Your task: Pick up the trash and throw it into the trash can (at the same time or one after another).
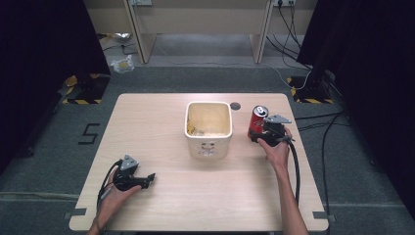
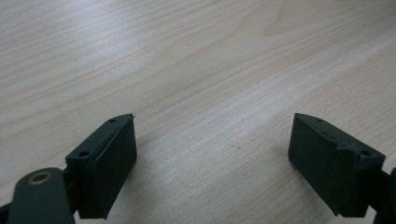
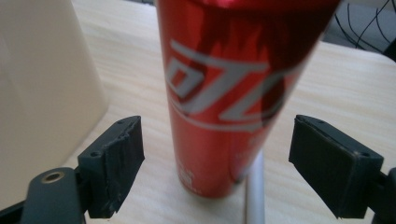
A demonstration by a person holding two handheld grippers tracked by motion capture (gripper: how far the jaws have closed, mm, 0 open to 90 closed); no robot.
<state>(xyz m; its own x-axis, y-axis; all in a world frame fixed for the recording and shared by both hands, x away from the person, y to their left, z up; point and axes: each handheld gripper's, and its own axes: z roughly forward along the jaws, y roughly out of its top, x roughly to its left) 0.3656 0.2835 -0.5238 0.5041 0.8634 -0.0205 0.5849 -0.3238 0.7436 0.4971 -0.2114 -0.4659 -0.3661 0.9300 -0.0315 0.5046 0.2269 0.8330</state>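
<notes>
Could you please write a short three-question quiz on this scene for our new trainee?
1. True or false: the right gripper has its jaws clamped on the red can.
2. What stands left of the can in the high view: A a cream bin, B a blue plate?
3. What lies between the left gripper's jaws?

Key: 1 false, the jaws stand apart beside the can; 2 A, the cream bin; 3 bare table.

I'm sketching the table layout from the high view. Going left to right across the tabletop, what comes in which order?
Left tool held open near the front left, then the cream bin at the middle, then the red can with the right tool open around it.
</notes>
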